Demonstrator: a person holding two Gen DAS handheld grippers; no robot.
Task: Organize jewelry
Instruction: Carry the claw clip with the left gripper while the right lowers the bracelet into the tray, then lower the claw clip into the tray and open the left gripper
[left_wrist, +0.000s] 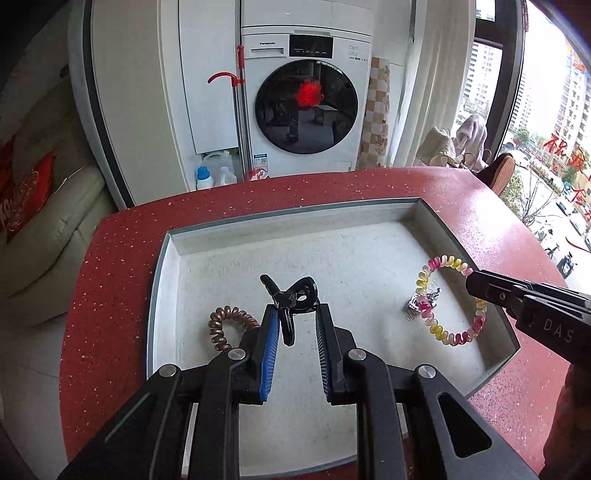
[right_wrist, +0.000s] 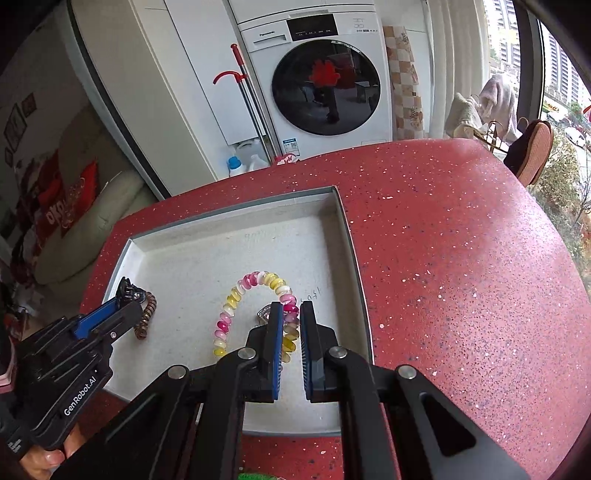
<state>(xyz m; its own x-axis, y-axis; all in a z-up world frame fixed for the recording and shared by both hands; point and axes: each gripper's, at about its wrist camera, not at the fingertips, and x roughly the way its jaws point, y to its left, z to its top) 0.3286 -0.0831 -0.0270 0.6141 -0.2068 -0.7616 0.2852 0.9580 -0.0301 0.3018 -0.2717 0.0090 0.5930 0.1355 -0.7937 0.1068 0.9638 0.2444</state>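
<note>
Both tools over the white tray (left_wrist: 424, 214) on the red table (right_wrist: 461, 240). Left tool (left_wrist: 293, 314) narrow, clamped on a black hair claw clip (left_wrist: 290, 295) held between its blue pads; the clip hangs above the tray floor, long axis roughly along the fingers. Brown spiral hair tie (left_wrist: 229, 325) lies in the tray just left of that tool, not held. Right tool (right_wrist: 291, 314) nearly closed, pinching the pink-yellow spiral bracelet (right_wrist: 255, 284) at its near right side; the loop extends away and left from the tips, with a small charm (left_wrist: 423, 301) on it. Key relation: both items already sit over the tray, left item toward the tray's left, right item toward its right wall. Likely next is opening to drop; each hand is nearest its own piece.
</note>
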